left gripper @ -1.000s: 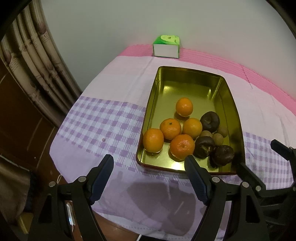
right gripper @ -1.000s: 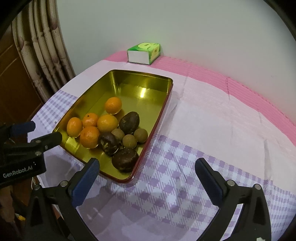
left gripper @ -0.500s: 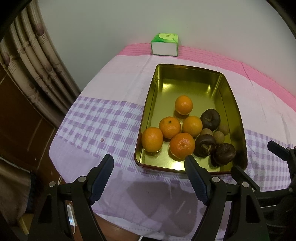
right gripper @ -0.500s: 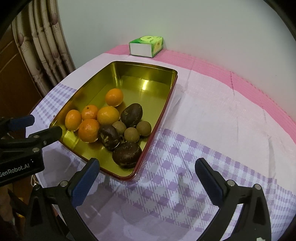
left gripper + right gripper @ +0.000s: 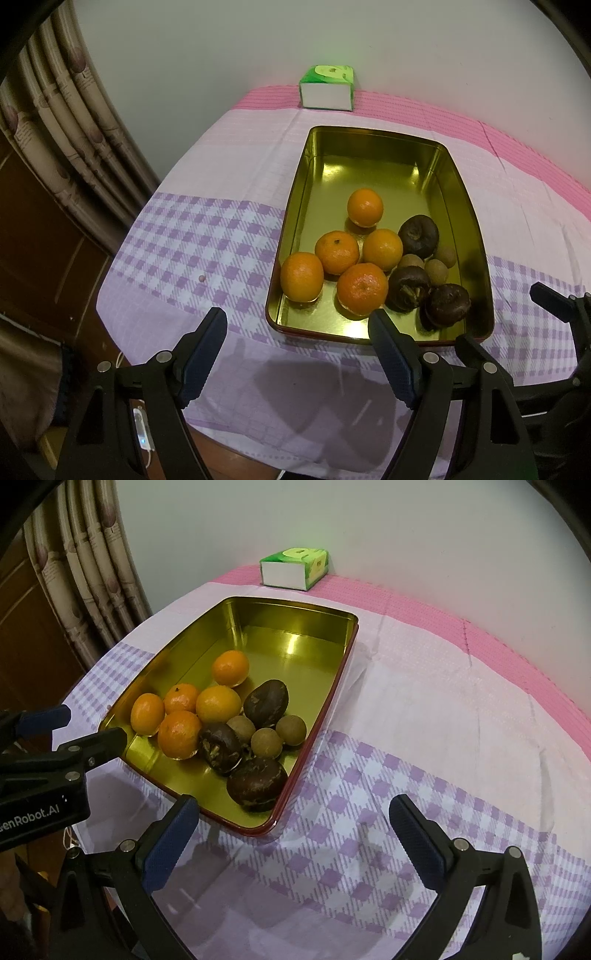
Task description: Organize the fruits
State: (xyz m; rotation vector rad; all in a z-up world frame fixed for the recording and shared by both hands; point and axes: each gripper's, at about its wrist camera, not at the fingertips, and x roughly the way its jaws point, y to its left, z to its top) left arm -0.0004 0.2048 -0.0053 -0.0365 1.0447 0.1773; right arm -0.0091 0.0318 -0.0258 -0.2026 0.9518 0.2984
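A gold metal tray [image 5: 369,147] [image 5: 258,613] lies on a checked cloth. In its near half sit several oranges [image 5: 362,288] [image 5: 179,734], three dark brown wrinkled fruits [image 5: 419,236] [image 5: 256,784] and three small tan round fruits [image 5: 436,271] [image 5: 266,743]. My left gripper [image 5: 297,334] hovers open over the cloth just before the tray's near rim, nothing between its fingers. My right gripper [image 5: 293,818] stands open near the tray's near right corner, empty too. Each gripper shows at the edge of the other's view.
A green and white tissue box [image 5: 327,90] [image 5: 295,568] stands at the far edge against the wall. Curtains [image 5: 66,122] and brown wood furniture lie left of the table. A small pink speck [image 5: 201,278] rests on the cloth left of the tray.
In both views the tray and fruit have shifted slightly up and away from the fingertips. Both grippers stay open, and the fruit has not been touched.
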